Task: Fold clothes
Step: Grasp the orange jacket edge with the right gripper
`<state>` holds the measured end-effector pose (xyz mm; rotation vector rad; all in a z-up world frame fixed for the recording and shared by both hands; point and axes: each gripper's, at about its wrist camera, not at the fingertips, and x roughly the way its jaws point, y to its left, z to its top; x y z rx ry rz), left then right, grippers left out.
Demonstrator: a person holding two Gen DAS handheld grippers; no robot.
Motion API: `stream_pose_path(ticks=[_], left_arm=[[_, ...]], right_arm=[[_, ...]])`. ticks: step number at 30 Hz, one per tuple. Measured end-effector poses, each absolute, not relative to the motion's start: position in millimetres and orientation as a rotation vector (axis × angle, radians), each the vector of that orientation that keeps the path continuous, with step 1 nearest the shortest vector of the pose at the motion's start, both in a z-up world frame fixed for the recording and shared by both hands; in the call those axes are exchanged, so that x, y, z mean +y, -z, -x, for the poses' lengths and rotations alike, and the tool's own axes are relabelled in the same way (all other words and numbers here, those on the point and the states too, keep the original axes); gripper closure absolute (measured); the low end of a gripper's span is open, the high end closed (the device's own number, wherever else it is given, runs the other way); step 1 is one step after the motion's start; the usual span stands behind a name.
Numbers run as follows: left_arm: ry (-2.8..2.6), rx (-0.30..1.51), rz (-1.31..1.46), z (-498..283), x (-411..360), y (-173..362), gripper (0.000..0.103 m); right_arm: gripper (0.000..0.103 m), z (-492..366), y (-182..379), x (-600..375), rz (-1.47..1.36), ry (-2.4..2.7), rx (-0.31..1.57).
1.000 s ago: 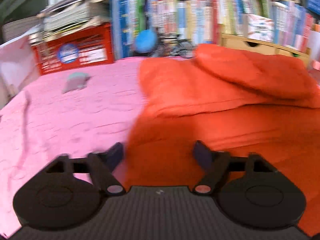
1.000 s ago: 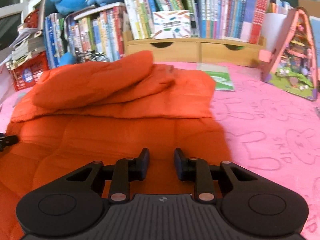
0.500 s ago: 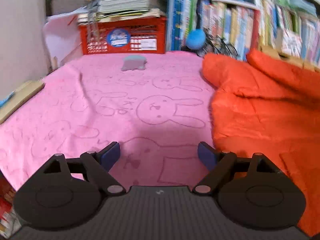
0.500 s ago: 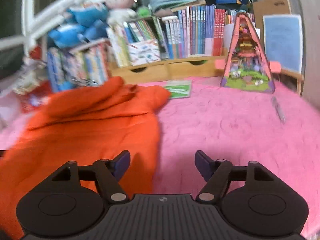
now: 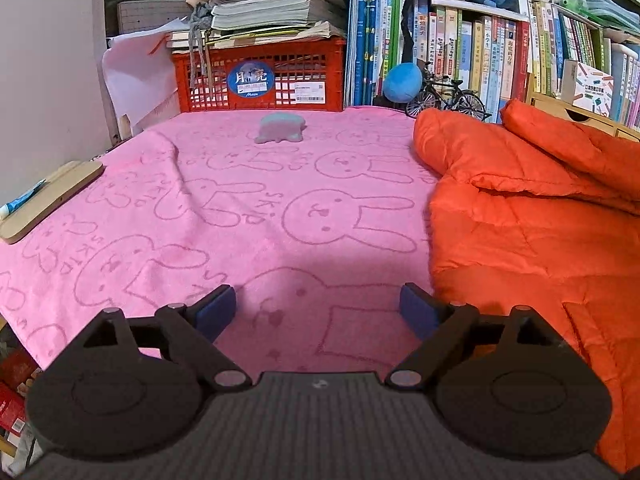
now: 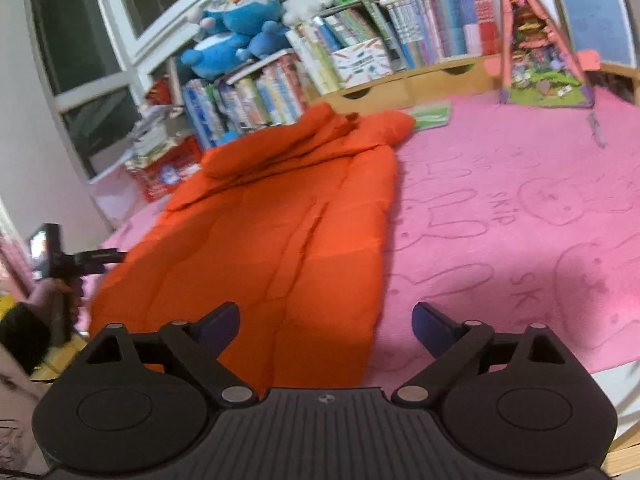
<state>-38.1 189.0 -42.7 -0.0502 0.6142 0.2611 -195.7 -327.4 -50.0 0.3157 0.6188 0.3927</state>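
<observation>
1. Both tongs are spread wide and hold nothing: the left tongs point(image 5: 318, 308) hang over the bare pink cover point(image 5: 240, 208), the right tongs point(image 6: 326, 322) over the near hem of the jacket point(image 6: 280, 232).
2. The jacket lies right of the left tongs and ahead-left of the right tongs, its body flat as a long panel, with puffy layers, sleeves or hood, lapped over its far end.
3. Risk: the quilted fabric looks thick and slippery. A pinch that catches only the top layer could slide off, or the lapped layers could spring back open.
4. Risk: a lift from one side only could drag the whole jacket across the cover and skew its edges.
5. Risk: the hem nearest the right tongs sits close to the table edge, so a tug could pull it over.
6. Count: one jacket, one cover, two tongs, one small grey toy point(image 5: 280, 128) far ahead of the left tongs.
</observation>
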Motion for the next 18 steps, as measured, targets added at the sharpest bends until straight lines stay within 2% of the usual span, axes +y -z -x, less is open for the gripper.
stream_pose_path(ticks=[9, 12, 14, 15, 18], left_arm=[[-0.271, 0.615, 0.062, 39, 191, 44, 0.009], [-0.269, 0.614, 0.065, 40, 192, 44, 0.009], [-0.27, 0.61, 0.068, 41, 192, 44, 0.008], [-0.274, 0.607, 0.069, 41, 193, 44, 0.008], [-0.287, 0.596, 0.073, 41, 194, 45, 0.005]], right_arm=[[0.014, 197, 77, -327, -0.464, -0.461, 0.679], [0.029, 184, 87, -322, -0.596, -0.512, 0.694], [0.061, 180, 83, -315, -0.639, -0.558, 0.681], [0.064, 179, 78, -310, -0.657, -0.594, 0.658], [0.065, 175, 55, -300, -0.673, -0.673, 0.58]])
